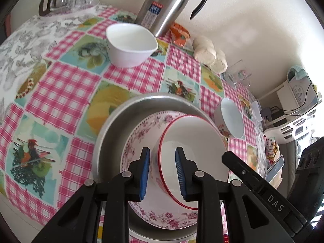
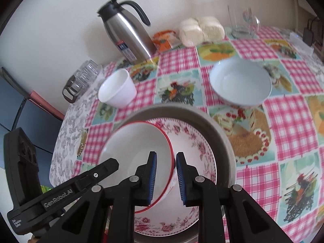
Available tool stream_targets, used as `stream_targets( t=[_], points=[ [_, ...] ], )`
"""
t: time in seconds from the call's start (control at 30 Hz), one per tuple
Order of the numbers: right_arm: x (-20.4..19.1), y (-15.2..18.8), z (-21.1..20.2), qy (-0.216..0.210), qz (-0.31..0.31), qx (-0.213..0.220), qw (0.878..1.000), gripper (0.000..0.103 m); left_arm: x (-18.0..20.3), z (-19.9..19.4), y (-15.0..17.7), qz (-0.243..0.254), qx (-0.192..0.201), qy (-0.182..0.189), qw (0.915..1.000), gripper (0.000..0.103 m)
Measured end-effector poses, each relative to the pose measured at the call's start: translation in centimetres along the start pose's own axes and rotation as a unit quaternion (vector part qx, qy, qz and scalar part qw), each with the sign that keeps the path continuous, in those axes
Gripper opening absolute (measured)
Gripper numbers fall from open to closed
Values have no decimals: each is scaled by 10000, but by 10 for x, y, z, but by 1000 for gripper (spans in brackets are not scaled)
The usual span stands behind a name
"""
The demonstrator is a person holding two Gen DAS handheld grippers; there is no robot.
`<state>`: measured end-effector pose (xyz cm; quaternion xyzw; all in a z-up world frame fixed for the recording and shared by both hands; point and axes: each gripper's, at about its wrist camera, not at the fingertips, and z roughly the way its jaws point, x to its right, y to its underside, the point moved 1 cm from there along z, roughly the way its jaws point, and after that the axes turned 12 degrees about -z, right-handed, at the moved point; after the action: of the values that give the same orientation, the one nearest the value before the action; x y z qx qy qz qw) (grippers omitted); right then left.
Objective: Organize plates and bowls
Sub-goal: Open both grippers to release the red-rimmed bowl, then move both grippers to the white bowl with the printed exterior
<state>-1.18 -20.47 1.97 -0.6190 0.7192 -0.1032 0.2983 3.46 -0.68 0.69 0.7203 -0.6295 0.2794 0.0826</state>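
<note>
The red-rimmed bowl [image 1: 192, 151] is being held between both grippers, one on each side of its rim. It is sitting tilted inside the floral plate [image 1: 141, 133], which is itself resting in the metal pan [image 1: 113, 129] on the checked tablecloth [image 1: 66, 89].

The left gripper [image 1: 163, 162] is being kept narrow, with the bowl's left wall between its blue pads [image 1: 146, 170]: one pad outside the wall, the other inside. Whether the pads are pressing or only straddling the wall cannot be told with certainty; a light pinch is being judged likely. The right gripper [image 2: 166, 166] is being kept equally narrow across the opposite wall, with the red rim passing between its pads [image 2: 153, 172].

The decisive relation: the bowl is lying directly ahead of and below both grippers, with its rim tilted so that the mouth is facing slightly toward the left gripper. Neither hand is nearer; the rim is being spanned from both sides.

Two more bowls are being left loose on the cloth: a white bowl [image 1: 131, 44] near the flask [image 1: 164, 6], and a pale bowl [image 2: 241, 83] to the right of the pan. In judgement, the held bowl is being seated in the stack, and these two are the pieces not yet gathered. A level release is being advised, since the tilted bowl may rock on the plate.
</note>
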Motion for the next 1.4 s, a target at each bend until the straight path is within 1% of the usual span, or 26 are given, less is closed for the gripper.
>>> stream_targets(
  t=[0.17,0.23,0.27,0.3,0.37,0.43,0.53,0.6,0.63,0.67,0.7,0.73,0.77,0.8,0.83,0.9,1.0,1.03,1.07,1.2,1.23,1.27,1.4],
  points=[
    [1,-3,-8,73,-7,146,9999,23,2,-14,-1,-15,229,143,9996,26],
    [2,-3,-9,133,1,151,9998,23,3,-17,-2,-8,347,67,9994,31],
    [2,-3,-8,165,-7,147,9998,23,2,-19,-3,-18,426,-6,9991,37],
    [2,-3,-8,214,-22,141,9997,23,2,-20,-3,-29,485,-58,9988,40],
    [2,-2,-7,321,-65,123,9994,24,1,-25,-6,-54,655,-158,9977,42],
    [1,-2,-7,408,-123,101,9990,27,-2,-28,-8,-90,762,-258,9967,45],
    [2,-2,-6,446,-154,82,9989,29,-6,-30,-9,-107,880,-547,9946,50],
    [1,-2,-6,504,-207,98,9985,35,-9,-29,-10,-104,888,-662,9938,55],
    [0,-2,-7,529,-224,110,9983,43,-10,-29,-10,-110,885,-701,9935,58],
    [0,-3,-7,559,-245,131,9981,48,-10,-28,-9,-108,882,-776,9930,64],
    [-1,-2,-8,573,-261,141,9979,50,-10,-27,-9,-100,880,-859,9924,70],
    [-1,-2,-8,582,-267,142,9978,53,-11,-26,-9,-95,883,-947,9915,72],
    [-1,-2,-7,594,-272,135,9978,60,-11,-25,-9,-91,885,-1009,9909,75],
    [0,-2,-7,606,-277,124,9977,64,-12,-24,-9,-88,881,-1100,9900,77],
    [0,-2,-6,613,-276,119,9977,66,-13,-23,-9,-89,881,-1148,9894,78],
    [1,-2,-6,633,-272,105,9976,66,-15,-22,-9,-108,897,-1245,9881,80],
    [0,-3,-6,722,-322,115,9968,67,-18,-25,-10,-157,1022,-1339,9856,86],
    [0,-3,-6,742,-338,121,9966,70,-19,-26,-10,-167,1073,-1363,9847,87],
    [-1,-3,-6,753,-345,127,9965,75,-19,-27,-10,-171,1118,-1381,9839,89],
    [-1,-3,-7,796,-380,164,9960,81,-20,-30,-12,-165,1246,-1455,9813,91],
    [-1,-3,-7,814,-385,174,9958,86,-21,-31,-12,-167,1268,-1481,9807,92],
    [-1,-3,-7,824,-389,183,9957,89,-21,-31,-12,-182,1288,-1502,9801,94],
    [-1,-3,-7,838,-398,202,9955,90,-24,-33,-13,-252,1367,-1535,9783,95]
  ],
)
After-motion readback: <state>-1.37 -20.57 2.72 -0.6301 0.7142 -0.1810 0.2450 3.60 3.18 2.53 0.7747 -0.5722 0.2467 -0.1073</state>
